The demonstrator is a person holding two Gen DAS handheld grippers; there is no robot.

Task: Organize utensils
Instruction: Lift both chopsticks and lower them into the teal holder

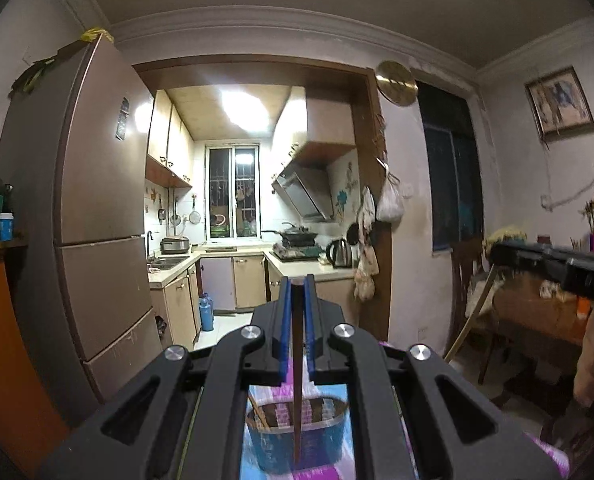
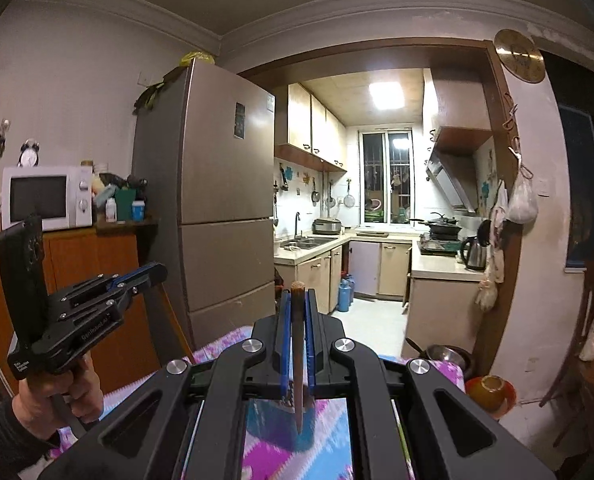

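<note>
The room opened onto a kitchen through a wide doorway, with a fridge (image 2: 221,200) standing left of it; none of that bore on the task. Below both cameras lay a table under a purple-and-blue cloth (image 2: 333,456), and on it stood a blue basket (image 1: 297,436) with a woven rim, the apparent holder for the utensils. Inside the basket, at its left, at least one pale chopstick (image 1: 259,414) leaned already, so part of the sorting appeared done (how many pieces it held could not be told through the blur). The left gripper (image 1: 297,280) was fully closed on a dark chopstick (image 1: 297,380), which hung tip-down between the blue pads, its point over the basket mouth as seen from that wrist. The right gripper (image 2: 297,292) was likewise clamped tight on a second dark chopstick (image 2: 298,360), blunt end up above the fingertips and tip down over the cloth, in front of the basket's blue wall. Both sticks were held well above the table, touching nothing below. Judged from this, the pair had been picked up but not yet deposited; lowering each into the basket and releasing remained. A metal bowl (image 2: 443,354) and an orange cup (image 2: 491,392) at the table's far right edge looked untouched, and whether they belonged to the task could not be told.
</note>
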